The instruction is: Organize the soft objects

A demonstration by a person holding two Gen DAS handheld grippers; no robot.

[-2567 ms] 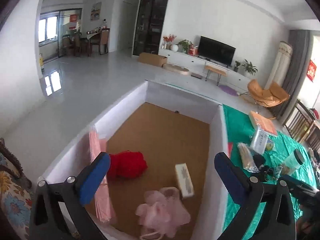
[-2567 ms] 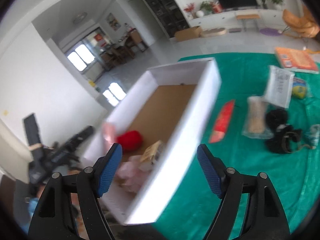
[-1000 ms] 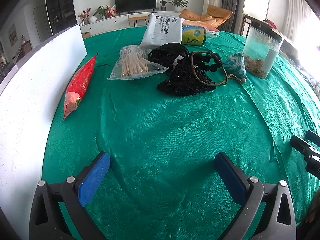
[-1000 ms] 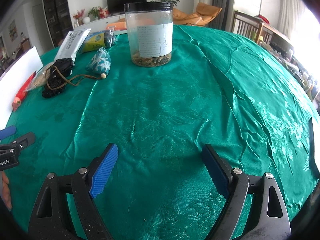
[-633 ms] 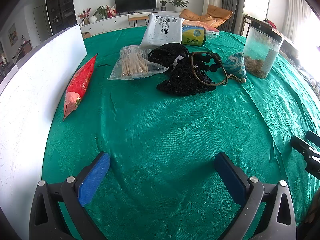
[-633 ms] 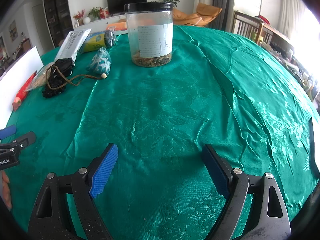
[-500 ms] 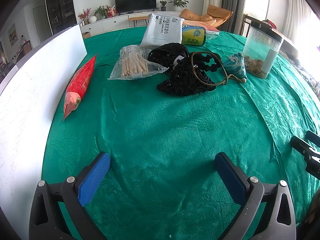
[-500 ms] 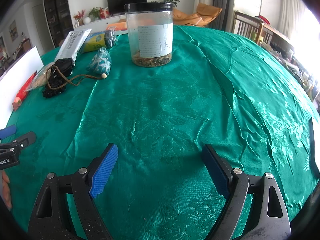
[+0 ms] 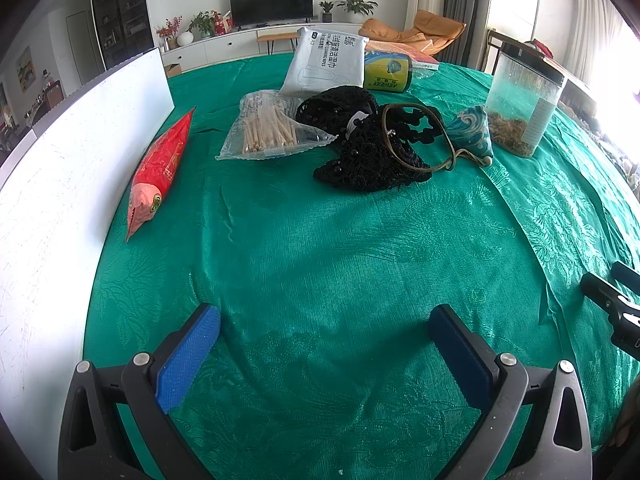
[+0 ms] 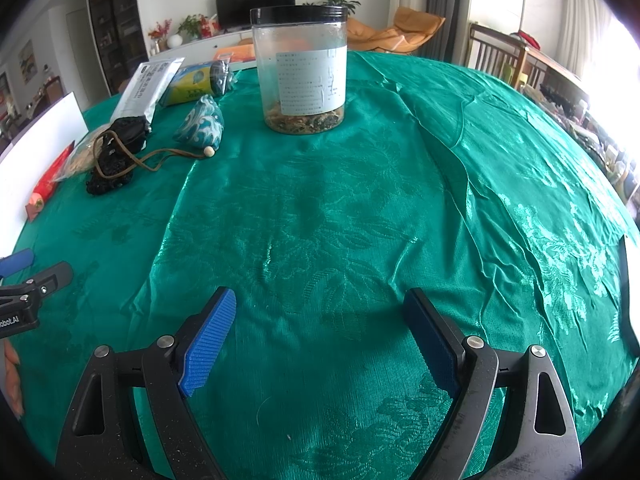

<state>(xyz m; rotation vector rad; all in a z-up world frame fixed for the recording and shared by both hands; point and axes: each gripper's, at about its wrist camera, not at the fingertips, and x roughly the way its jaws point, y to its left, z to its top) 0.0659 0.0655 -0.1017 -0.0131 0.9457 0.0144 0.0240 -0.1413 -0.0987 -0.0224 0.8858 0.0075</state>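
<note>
Having swung away from the white box (image 9: 60, 168), both claws now hover wide and empty over green-clothed worktop (image 9: 320, 248): left claw (image 9: 325, 344), right claw (image 10: 320, 332). The black crocheted bag (image 9: 372, 156) lies right of that box, bare cloth before it for approach.

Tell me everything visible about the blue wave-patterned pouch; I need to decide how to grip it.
The blue wave-patterned pouch is a small, soft-looking fabric bag, teal with white wave print, puffed into a pointed, roughly pyramid shape. It sits on the green tablecloth between the black crochet bag and the clear jar. A brown cord with a pale bead trails from it. Neither gripper touches it.
</note>
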